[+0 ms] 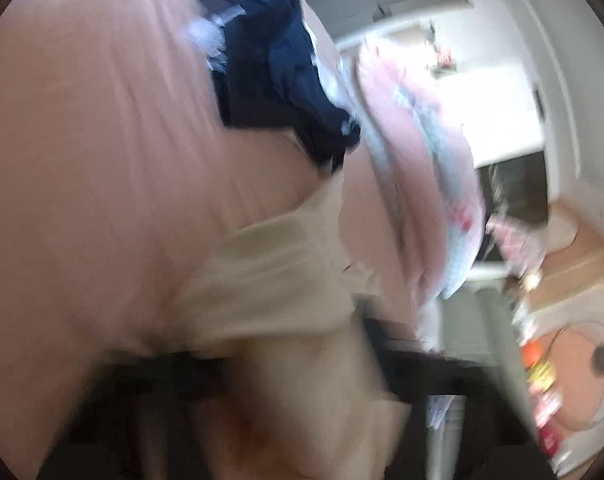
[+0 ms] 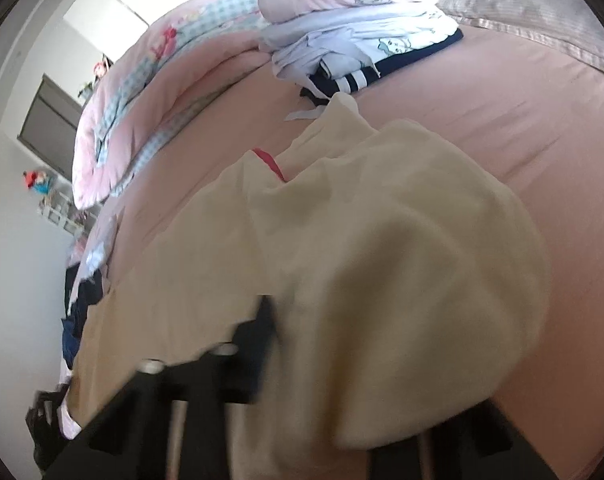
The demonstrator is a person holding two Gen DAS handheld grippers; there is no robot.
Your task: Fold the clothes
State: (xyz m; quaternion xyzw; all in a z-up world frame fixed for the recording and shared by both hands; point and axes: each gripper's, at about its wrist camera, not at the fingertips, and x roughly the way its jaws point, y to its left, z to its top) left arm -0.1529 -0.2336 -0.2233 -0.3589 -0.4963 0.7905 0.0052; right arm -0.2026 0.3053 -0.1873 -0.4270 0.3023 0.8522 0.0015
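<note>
Bedroom with a big bed in a pink sheet, a rolled pink patterned quilt along it, plain white walls, bright daylight coming in.

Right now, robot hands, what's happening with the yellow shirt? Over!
Both grippers shut on the cream garment. It's bunched on the pink sheet, unfolded. Folded pile beyond, apart. Nothing blocking.

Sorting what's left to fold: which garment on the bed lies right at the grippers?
The cream garment, spread loose over the pink sheet at the camera's foot. The dark navy garment lies crumpled farther off, and the folded stack sits beyond.
</note>
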